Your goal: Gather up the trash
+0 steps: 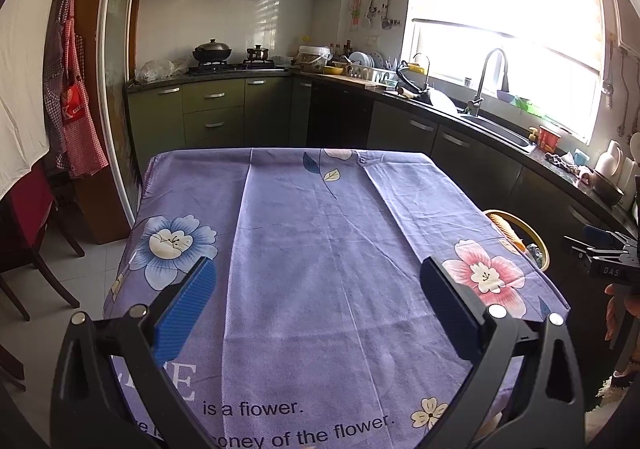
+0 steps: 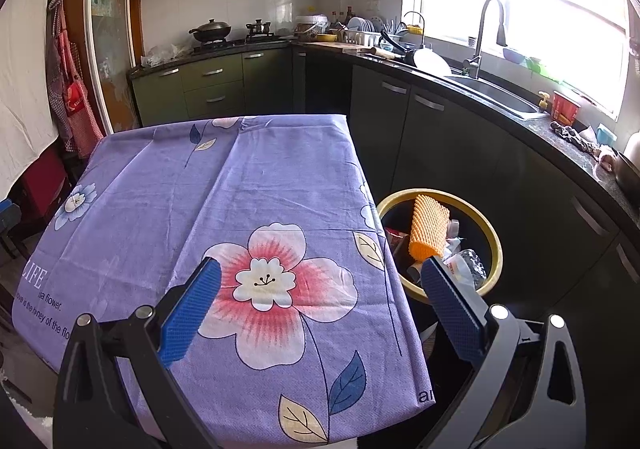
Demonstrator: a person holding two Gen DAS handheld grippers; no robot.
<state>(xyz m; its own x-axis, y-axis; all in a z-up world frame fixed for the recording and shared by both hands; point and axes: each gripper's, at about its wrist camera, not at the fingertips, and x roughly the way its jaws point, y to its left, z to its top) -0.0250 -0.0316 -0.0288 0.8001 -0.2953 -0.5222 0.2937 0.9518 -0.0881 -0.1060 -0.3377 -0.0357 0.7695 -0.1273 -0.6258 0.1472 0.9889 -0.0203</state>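
Observation:
A yellow-rimmed black trash bin (image 2: 494,237) stands on the floor right of the table. It holds an orange foam net (image 2: 428,229), a crumpled clear plastic bottle (image 2: 472,265) and other wrappers. Its rim also shows in the left wrist view (image 1: 538,237). My left gripper (image 1: 318,273) is open and empty above the table with the purple flowered cloth (image 1: 320,249). My right gripper (image 2: 320,275) is open and empty above the table's right side (image 2: 240,209), its right finger (image 2: 448,297) over the bin's near rim. No trash shows on the cloth.
Dark kitchen cabinets and a counter with a sink (image 2: 496,97) run along the right and back. A stove with a wok (image 1: 212,51) is at the back. Wooden chairs (image 1: 32,249) stand left of the table. The right gripper body shows at the left view's right edge (image 1: 608,261).

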